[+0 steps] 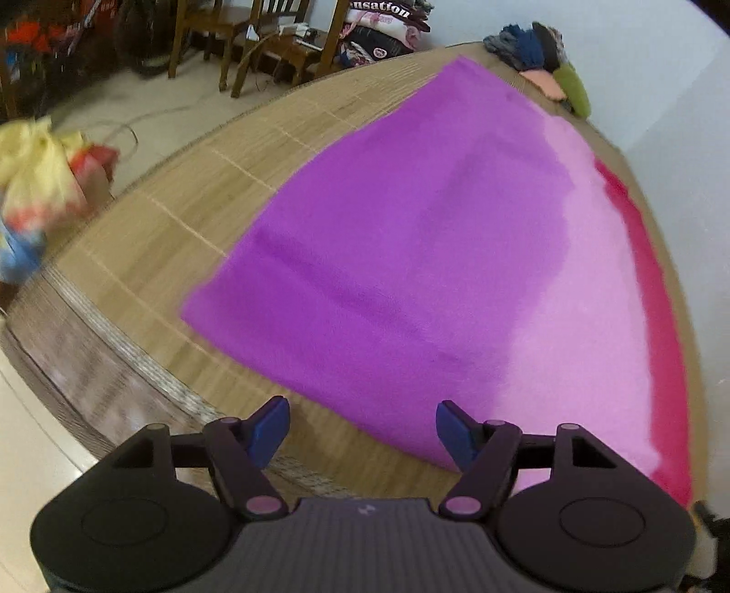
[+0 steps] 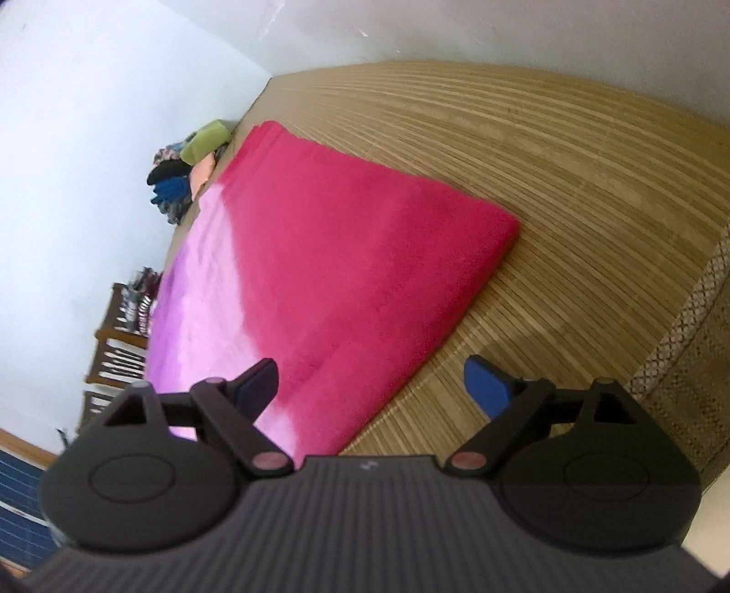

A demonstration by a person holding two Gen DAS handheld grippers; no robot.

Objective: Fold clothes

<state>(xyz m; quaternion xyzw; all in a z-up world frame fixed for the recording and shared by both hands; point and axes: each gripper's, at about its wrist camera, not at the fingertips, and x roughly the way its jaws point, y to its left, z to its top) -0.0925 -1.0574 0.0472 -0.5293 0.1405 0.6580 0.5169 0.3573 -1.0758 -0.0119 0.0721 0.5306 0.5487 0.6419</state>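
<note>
- Where the bamboo mat (image 1: 150, 219) covers the bed, one folded fleece cloth (image 1: 410, 255) lies flat on it; the cloth runs in three colour bands: purple, pale pink, crimson.
- Seen from the right wrist view, the crimson band forms the cloth's near right corner, and its edge shows as thick and doubled.
- One left gripper (image 1: 362, 431) hangs above the near purple edge of the cloth; its two blue pads stand wide apart with nothing between them and touch neither cloth nor mat.
- One right gripper (image 2: 369, 387) hangs above the near crimson edge; its two fingers are spread wide and empty, one over the cloth, the other over bare mat.
- One pile of small clothes (image 1: 543, 59), in blue, black, peach and green, sits at the far edge of the mat against the wall, just beyond the cloth.
- Two wooden chairs (image 1: 255, 41) stand on the floor beyond the bed.
- One blurred yellow bundle (image 1: 41, 182) lies off the mat's left side.
</note>
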